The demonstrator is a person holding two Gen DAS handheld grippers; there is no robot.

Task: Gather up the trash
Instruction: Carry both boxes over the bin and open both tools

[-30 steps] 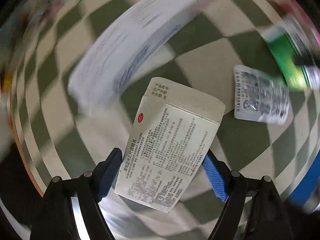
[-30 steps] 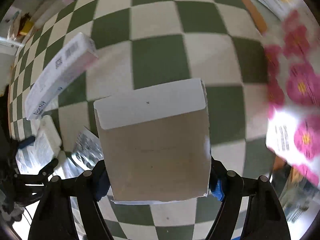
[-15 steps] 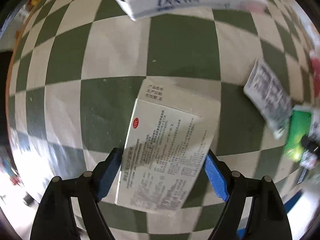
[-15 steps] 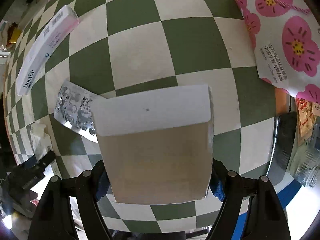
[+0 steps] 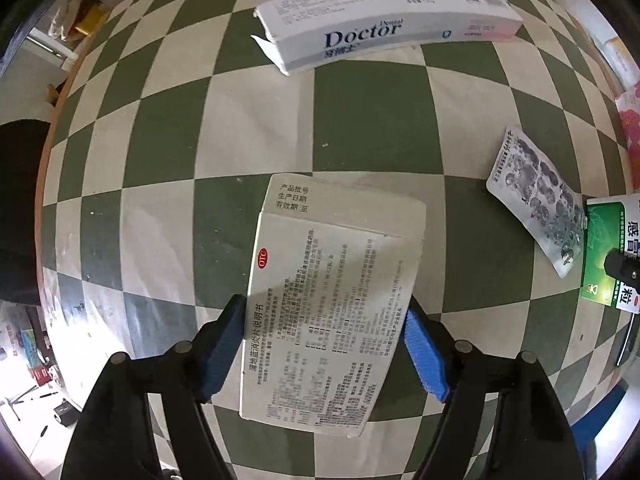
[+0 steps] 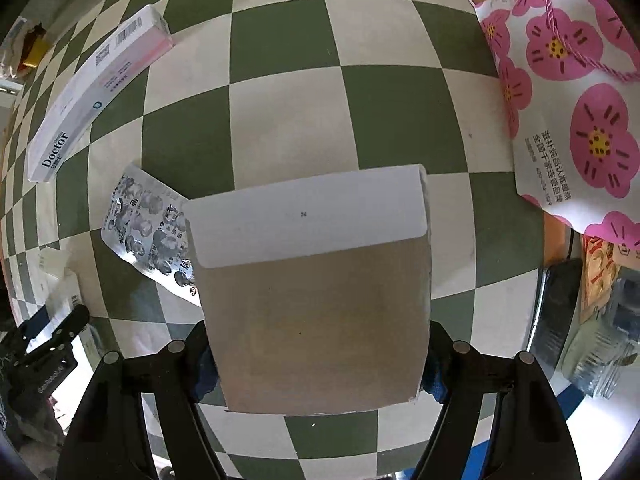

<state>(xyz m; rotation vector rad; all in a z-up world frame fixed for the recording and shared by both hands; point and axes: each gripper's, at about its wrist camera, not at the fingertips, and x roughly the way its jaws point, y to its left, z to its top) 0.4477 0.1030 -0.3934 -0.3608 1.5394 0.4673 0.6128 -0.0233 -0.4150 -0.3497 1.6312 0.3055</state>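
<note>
The left gripper [image 5: 324,344] pinches a white medicine box [image 5: 332,304] between its blue pads, the box sticking out toward 12 o'clock over the checkered cloth [image 5: 256,120]. The right gripper [image 6: 320,360] clamps a brown carton [image 6: 316,312] likewise. A Doctor box [image 5: 384,32] lies at 12 o'clock, a blister pack [image 5: 540,208] at 3.

below me a green-and-cream checkered tablecloth [image 5: 256,120] covers the table; its wooden edge [image 5: 60,92] curves at nine o'clock, bright floor [image 5: 24,392] at seven o'clock.

Three cartons: medicine box [image 5: 332,304], green-sided box [image 6: 316,292], toothpaste box [image 5: 384,32]; one blister pack [image 5: 536,204]; one floral bag [image 6: 568,92].
</note>
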